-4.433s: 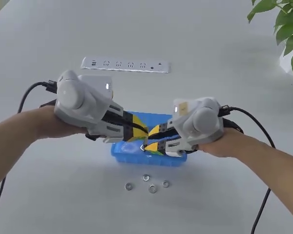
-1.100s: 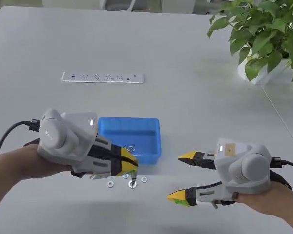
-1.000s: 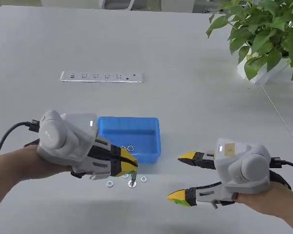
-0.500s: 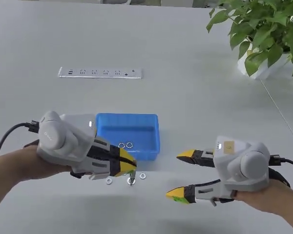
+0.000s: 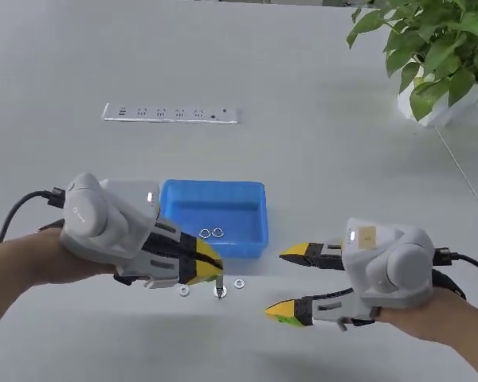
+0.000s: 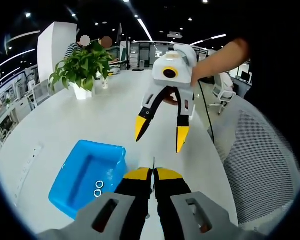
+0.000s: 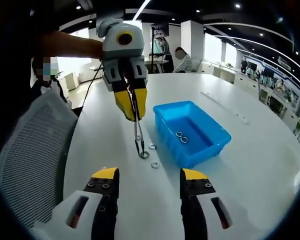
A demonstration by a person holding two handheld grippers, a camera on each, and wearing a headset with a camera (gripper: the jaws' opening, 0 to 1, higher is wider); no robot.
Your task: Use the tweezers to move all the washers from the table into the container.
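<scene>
Jaws of the left gripper [image 5: 211, 269] are pressed together on one pair of tweezers [image 7: 137, 130], which stick out past the yellow tips and point down at the table [image 5: 319, 159]. Three washers [image 5: 239, 282] lie in a short row on the table just ahead of those jaws. The tweezer tips meet the middle washer [image 7: 144, 154], though I cannot tell whether they pinch it. One blue container [image 5: 215, 188] sits just beyond the left jaws and a little to their side, and two more washers lie side by side on its floor, touching or nearly so. The right gripper [image 5: 283, 282] has its jaws spread wide with nothing between them. They point across toward the left jaws, and the three loose washers lie between the two grippers, nearer the left one. In the right gripper view the container stands ahead and to the right of the jaws. Well beyond both grippers lies one white power strip [image 5: 170, 114], and one leafy plant [image 5: 438, 48] stands off past the right gripper.
</scene>
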